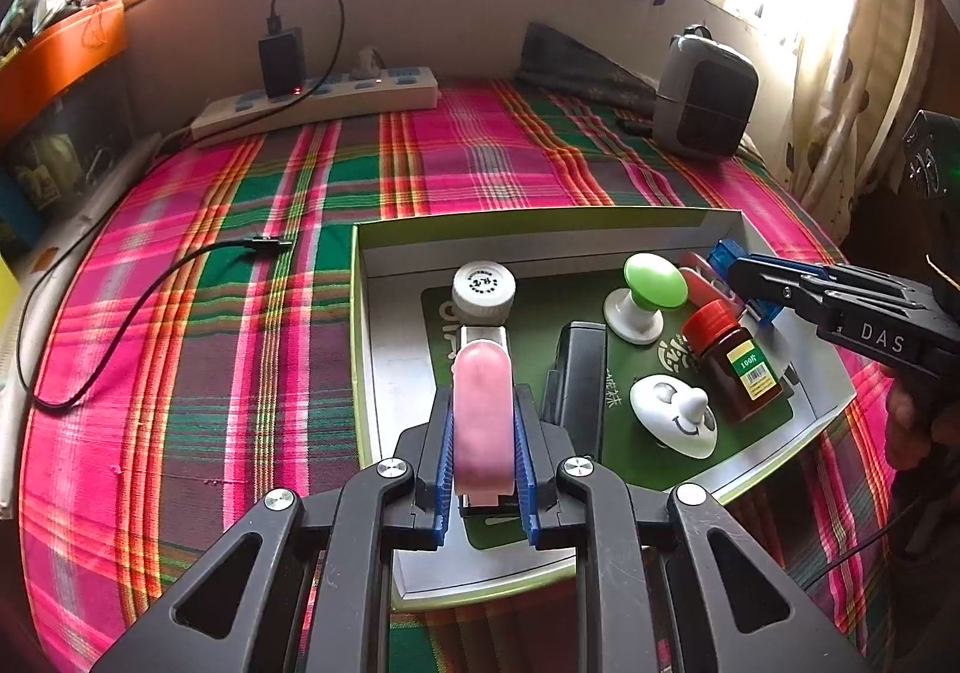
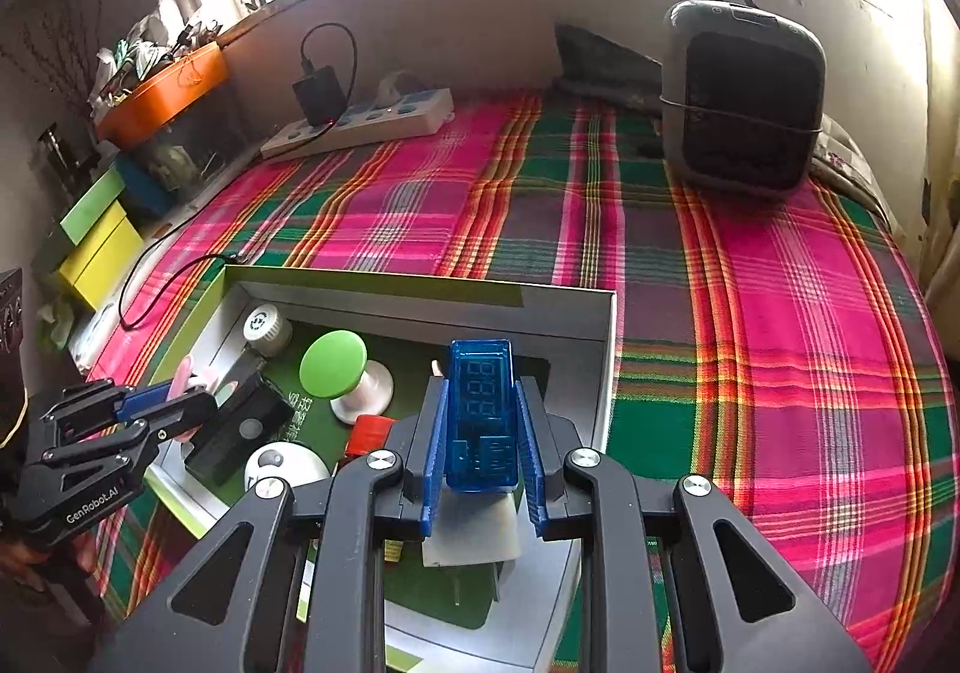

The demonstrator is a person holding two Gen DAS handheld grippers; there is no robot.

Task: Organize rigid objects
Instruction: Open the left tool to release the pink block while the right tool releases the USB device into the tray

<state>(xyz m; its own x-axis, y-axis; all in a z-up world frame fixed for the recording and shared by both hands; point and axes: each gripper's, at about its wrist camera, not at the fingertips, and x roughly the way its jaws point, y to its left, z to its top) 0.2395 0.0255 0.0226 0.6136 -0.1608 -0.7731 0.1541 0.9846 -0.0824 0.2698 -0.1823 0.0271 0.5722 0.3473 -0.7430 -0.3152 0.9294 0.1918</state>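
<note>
A shallow green-edged box lies on the plaid cloth. My left gripper is shut on a pink rounded piece, held over the box's left part. My right gripper is shut on a translucent blue USB meter above the box's right side. Inside lie a white ribbed cap, a green-topped knob, a brown bottle with a red cap, a white smiley disc and a black block.
A white power strip with a black charger sits at the back. A black cable trails across the cloth on the left. A grey speaker-like device stands back right. Orange and yellow bins line the left.
</note>
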